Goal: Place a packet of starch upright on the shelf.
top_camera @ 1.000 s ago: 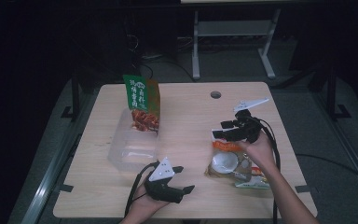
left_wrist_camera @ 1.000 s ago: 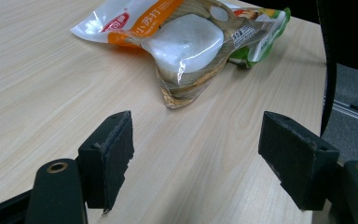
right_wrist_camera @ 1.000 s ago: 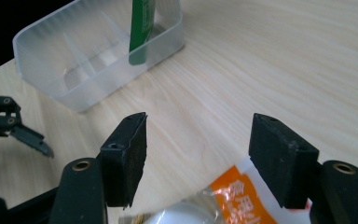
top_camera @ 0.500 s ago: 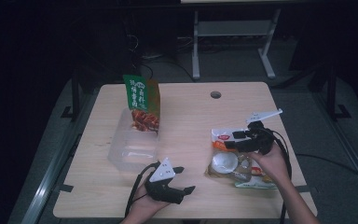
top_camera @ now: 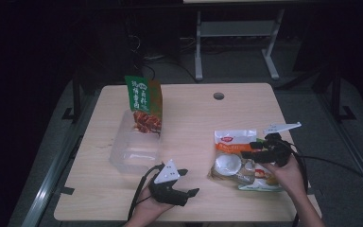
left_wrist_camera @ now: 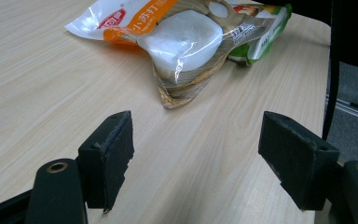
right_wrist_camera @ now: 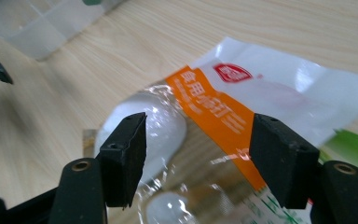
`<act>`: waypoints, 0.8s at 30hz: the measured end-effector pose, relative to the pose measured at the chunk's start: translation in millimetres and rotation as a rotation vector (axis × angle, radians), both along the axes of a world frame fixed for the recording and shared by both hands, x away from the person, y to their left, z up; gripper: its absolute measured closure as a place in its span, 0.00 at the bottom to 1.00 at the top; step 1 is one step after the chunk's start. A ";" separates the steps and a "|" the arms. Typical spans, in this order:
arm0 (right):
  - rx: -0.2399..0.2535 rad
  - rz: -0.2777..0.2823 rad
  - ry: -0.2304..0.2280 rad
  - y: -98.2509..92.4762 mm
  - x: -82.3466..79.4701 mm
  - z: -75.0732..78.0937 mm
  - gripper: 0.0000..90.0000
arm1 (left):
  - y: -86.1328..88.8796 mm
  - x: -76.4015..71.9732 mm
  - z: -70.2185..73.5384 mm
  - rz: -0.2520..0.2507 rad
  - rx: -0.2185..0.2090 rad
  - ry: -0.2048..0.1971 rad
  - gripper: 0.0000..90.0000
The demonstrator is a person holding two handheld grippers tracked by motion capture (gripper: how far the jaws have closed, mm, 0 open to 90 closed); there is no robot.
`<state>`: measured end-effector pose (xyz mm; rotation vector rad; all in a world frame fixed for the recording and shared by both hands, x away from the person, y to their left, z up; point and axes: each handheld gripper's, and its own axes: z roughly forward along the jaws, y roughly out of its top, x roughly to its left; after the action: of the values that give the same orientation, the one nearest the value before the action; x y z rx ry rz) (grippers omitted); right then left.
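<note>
On the table [top_camera: 194,113], a clear plastic tub [top_camera: 134,146] lies at the left with a green snack bag [top_camera: 144,104] standing in it, well apart from the work. The left tongs [top_camera: 189,182] rest near the front edge, jaws wide, holding nothing. The right tongs [top_camera: 246,154] hover with jaws wide over the orange-banded snack packet [top_camera: 234,158], which lies flat directly beneath them.

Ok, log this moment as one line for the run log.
right gripper: jaws open over clear snack bag, not gripping | left gripper: jaws open, empty, on table | green pouch: upright in clear tub
</note>
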<state>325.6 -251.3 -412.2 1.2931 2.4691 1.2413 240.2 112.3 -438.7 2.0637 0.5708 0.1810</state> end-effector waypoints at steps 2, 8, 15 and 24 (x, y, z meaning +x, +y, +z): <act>-0.011 -0.018 -0.009 -4.7 -2.3 -2.6 0.40 | -0.5 0.2 -0.5 -0.002 0.003 0.001 0.29; -0.016 -0.068 -0.005 -14.6 -5.8 -9.9 0.40 | -1.9 0.0 -1.2 -0.002 0.001 0.007 0.29; -0.006 -0.082 0.024 -19.6 -3.3 -17.0 0.38 | -2.4 0.8 -1.6 -0.005 0.001 0.008 0.29; 0.074 -0.097 0.085 -23.0 5.8 -29.7 0.41 | -5.2 2.1 -2.7 -0.018 0.005 0.010 0.28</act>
<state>331.4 -274.3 -441.9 1.4951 2.4046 1.2922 242.3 107.2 -441.4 2.0746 0.5578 0.1619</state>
